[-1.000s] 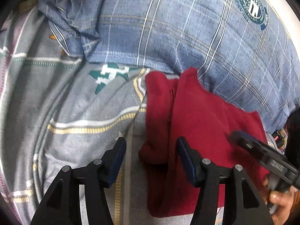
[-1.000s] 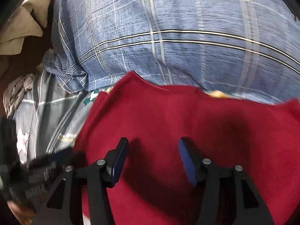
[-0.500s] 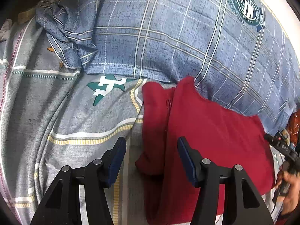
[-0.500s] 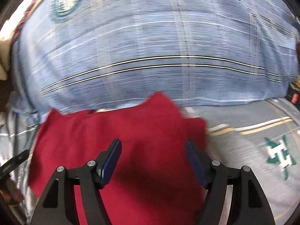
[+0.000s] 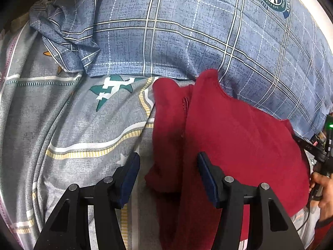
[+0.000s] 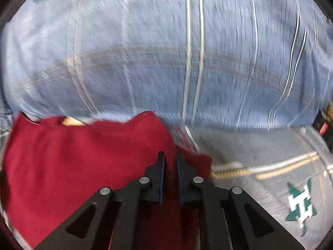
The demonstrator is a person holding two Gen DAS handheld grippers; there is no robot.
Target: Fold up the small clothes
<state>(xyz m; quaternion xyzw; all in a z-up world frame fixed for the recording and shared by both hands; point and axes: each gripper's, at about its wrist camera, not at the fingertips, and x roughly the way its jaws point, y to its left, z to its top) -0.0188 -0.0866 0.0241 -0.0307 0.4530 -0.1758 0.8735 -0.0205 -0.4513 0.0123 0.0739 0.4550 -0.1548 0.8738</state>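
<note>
A: Starting at the pads. The right gripper is closing, jaws nearly together with a thin slot left. Red cloth is lying under and between the pads at the garment's right edge; whether it is actually being pinched, the blur is not letting me say.

B: And the left gripper?

A: Jaws standing about half open, gripping nothing. It is hovering over the garment's left edge, one pad above the grey sheet, the other above red cloth.

B: Where is the garment sitting?

A: The red garment is lying on the grey patterned bedsheet, its far edge butting against the blue plaid pillow along the back of the bed. In the left wrist view a hand is showing at the garment's right edge, holding the other tool.

B: How far along?

A: Partway, by my reading. The left portion is already lying folded over as a narrow strip with a seam showing; the broad panel beside it is lying flat and mostly smooth. The right side is looking unfolded, so that fold and likely a final halving are remaining.

B: Its look?

A: Deep red, soft, matte, thin, slightly wavy along the far edge.
</note>
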